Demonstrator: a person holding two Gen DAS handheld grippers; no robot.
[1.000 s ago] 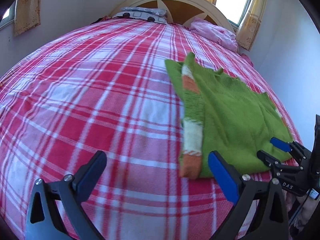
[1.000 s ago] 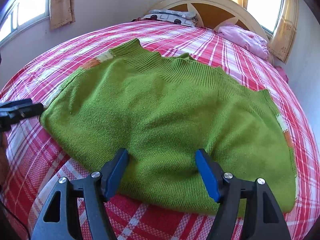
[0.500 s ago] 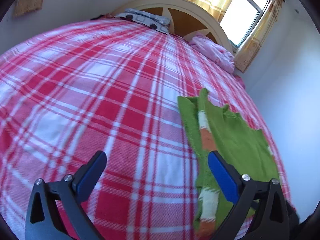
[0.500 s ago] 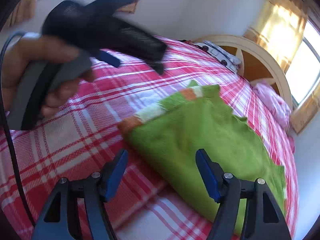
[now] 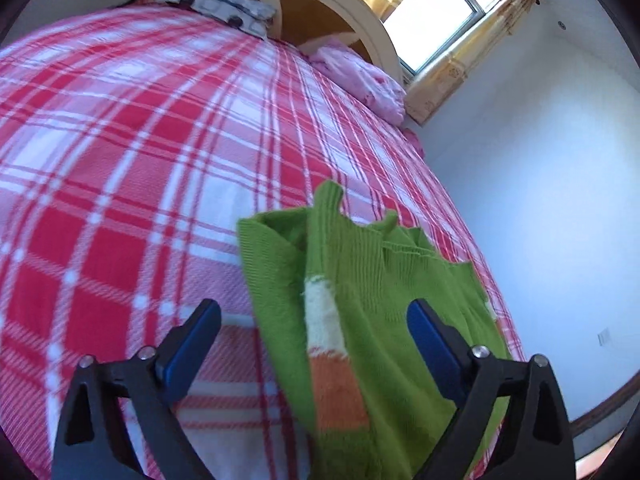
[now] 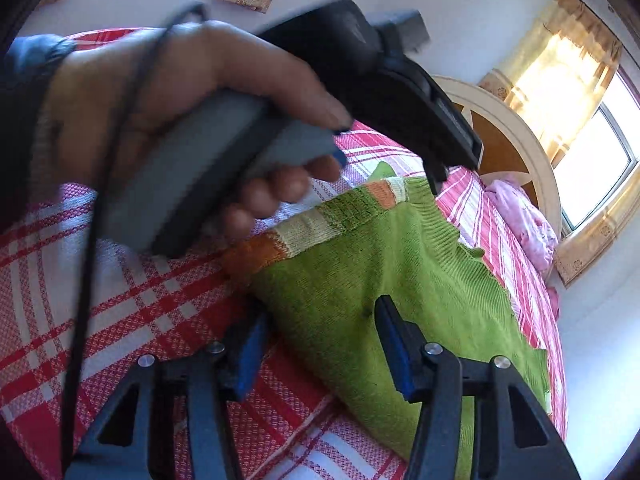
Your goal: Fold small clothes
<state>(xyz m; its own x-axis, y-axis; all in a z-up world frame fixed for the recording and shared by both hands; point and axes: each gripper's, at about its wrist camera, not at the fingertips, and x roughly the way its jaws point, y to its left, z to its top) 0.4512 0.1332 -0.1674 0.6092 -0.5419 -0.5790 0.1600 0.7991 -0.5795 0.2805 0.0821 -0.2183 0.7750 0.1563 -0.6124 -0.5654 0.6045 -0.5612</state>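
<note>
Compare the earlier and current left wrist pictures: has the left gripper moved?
Yes. The left gripper has swung right: the headboard shifted left, and the green sweater now lies between its fingers.

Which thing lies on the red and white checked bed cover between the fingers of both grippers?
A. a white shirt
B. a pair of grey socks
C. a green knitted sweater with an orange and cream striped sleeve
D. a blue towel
C: a green knitted sweater with an orange and cream striped sleeve lies on the bed cover; both the left gripper and the right gripper are open.
</note>
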